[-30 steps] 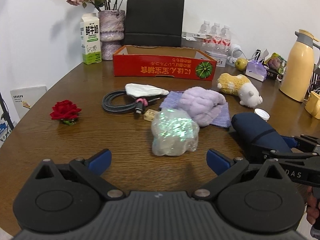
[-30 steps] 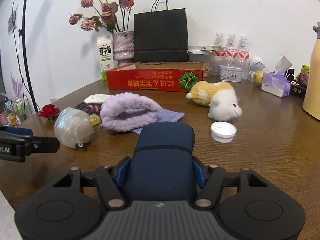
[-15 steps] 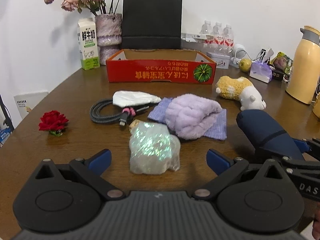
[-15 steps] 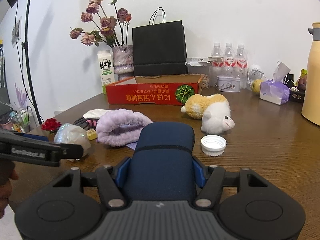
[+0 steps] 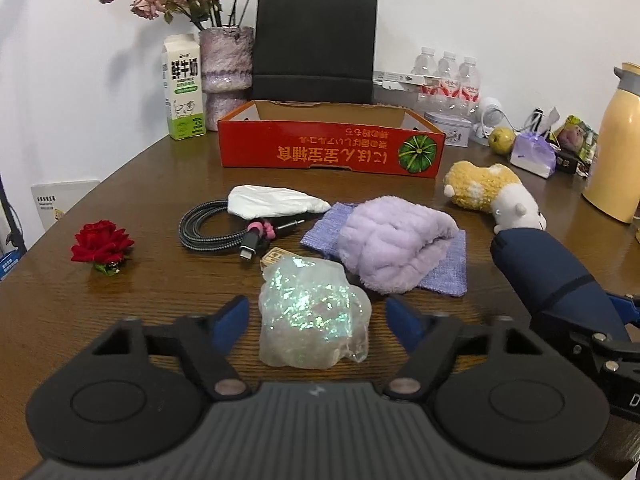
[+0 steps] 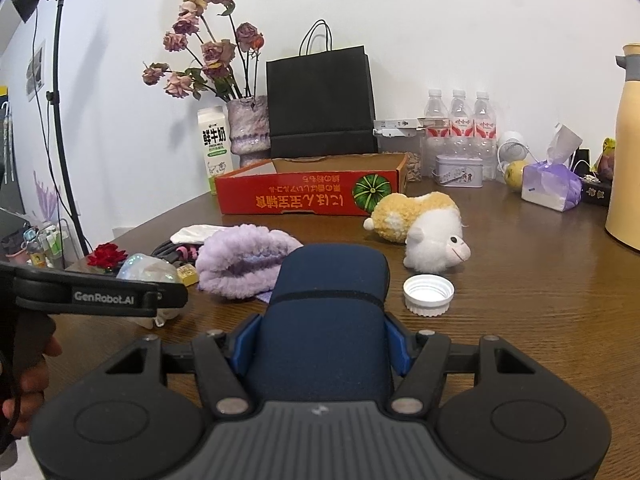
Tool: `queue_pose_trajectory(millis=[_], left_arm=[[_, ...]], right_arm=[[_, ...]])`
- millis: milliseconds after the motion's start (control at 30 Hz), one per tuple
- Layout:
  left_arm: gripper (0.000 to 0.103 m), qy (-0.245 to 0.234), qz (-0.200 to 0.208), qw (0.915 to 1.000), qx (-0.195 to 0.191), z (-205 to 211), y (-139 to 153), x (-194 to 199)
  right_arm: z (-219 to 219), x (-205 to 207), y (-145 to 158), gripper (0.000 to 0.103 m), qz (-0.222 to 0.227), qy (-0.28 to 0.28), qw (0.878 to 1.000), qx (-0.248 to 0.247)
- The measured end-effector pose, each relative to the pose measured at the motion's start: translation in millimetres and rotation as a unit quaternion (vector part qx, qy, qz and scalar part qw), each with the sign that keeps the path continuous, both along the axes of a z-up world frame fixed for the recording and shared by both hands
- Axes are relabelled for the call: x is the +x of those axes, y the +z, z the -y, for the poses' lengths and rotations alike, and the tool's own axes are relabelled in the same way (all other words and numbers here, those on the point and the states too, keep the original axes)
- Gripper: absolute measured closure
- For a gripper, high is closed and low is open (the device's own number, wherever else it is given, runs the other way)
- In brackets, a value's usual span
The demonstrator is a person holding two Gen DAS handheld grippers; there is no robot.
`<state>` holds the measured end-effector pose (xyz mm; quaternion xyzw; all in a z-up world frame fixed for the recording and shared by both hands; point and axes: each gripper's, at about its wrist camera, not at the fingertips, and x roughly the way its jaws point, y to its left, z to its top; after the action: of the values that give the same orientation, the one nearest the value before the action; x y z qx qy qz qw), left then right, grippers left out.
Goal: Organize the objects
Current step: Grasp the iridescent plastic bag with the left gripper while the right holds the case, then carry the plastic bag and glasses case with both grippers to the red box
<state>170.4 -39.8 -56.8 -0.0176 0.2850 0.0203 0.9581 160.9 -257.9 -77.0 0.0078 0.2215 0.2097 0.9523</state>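
Note:
My left gripper (image 5: 316,316) is open, its blue fingertips either side of an iridescent crumpled plastic lump (image 5: 312,312) on the brown table. My right gripper (image 6: 322,344) is shut on a dark navy case (image 6: 328,312), held above the table; the case also shows in the left wrist view (image 5: 552,276). Ahead lie a purple fluffy cloth (image 5: 396,240) on a lilac mat (image 5: 448,268), a coiled cable (image 5: 216,228), a white pouch (image 5: 272,204), a red rose (image 5: 102,242), a plush sheep (image 5: 492,196) and a white bottle cap (image 6: 428,294). An open red cardboard box (image 5: 332,152) stands behind them.
At the back stand a milk carton (image 5: 182,88), a vase of dried flowers (image 5: 226,64), a black paper bag (image 5: 316,44), water bottles (image 5: 446,76), a tin (image 5: 448,134) and a tissue pack (image 5: 534,156). A yellow thermos (image 5: 616,144) stands at the right.
My left gripper has moved up to the iridescent lump, which now sits between its open fingers, and the fingers have narrowed. My right gripper has lifted the navy case higher.

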Motion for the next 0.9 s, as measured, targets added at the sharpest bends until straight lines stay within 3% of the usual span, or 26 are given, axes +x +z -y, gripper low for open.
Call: queue_pose_trajectory(millis=[33,133,900], left_arm=[[0.053,-0.003,-0.002,1.0000,0.000,0,-1,0],[0.062,-0.007,0.002,1.0000,-0.004,-2,-1,-3],[0.063,-0.016,0.055,0.9984,-0.006,-21,33,-23]], right_arm=[[-1,0,0,0.041,0.000,0.001,1.000,0.000],[-3,-2,3,0.041,0.003,0.001,1.000,-0.001],[-26,-9,31,0.041,0.040,-0.001,0.999,-0.017]])
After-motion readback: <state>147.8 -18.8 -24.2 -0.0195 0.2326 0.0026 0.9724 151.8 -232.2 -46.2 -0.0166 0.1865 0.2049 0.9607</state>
